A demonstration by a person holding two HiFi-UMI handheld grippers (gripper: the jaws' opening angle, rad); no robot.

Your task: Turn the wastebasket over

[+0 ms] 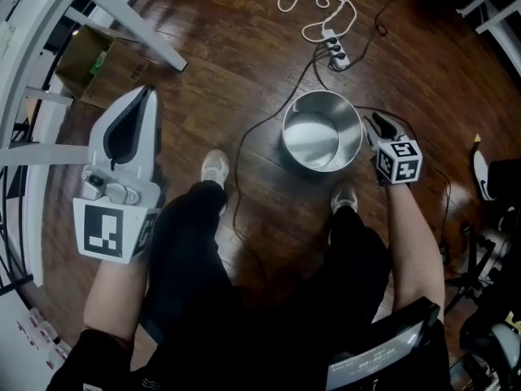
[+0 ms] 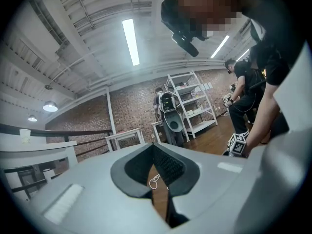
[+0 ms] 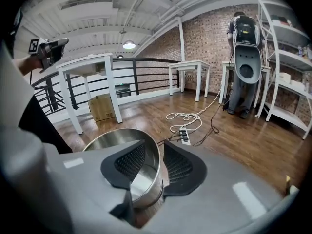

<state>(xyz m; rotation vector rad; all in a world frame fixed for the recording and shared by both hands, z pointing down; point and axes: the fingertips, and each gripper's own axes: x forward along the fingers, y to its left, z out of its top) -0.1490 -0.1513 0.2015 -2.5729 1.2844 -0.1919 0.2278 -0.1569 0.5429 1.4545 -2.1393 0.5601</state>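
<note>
The wastebasket [image 1: 321, 129] is a shiny metal pail that stands upright on the wooden floor, mouth up and empty. My right gripper [image 1: 373, 125] is at its right rim. In the right gripper view the rim of the wastebasket [image 3: 122, 145] runs between the jaws of the right gripper [image 3: 153, 165], one pad inside the pail and one outside, with a gap on each side, so it is open. My left gripper [image 1: 149, 92] is held up at the left, far from the pail. The left gripper [image 2: 155, 147] points level into the room, its tips together on nothing.
A black cable [image 1: 252, 137] loops past the pail to a power strip [image 1: 336, 53] beside a coiled white cord [image 1: 317, 2]. A cardboard box [image 1: 89, 68] sits under a white table [image 1: 122, 10] at the far left. The person's shoes [image 1: 216, 168] [image 1: 344, 198] stand close to the pail.
</note>
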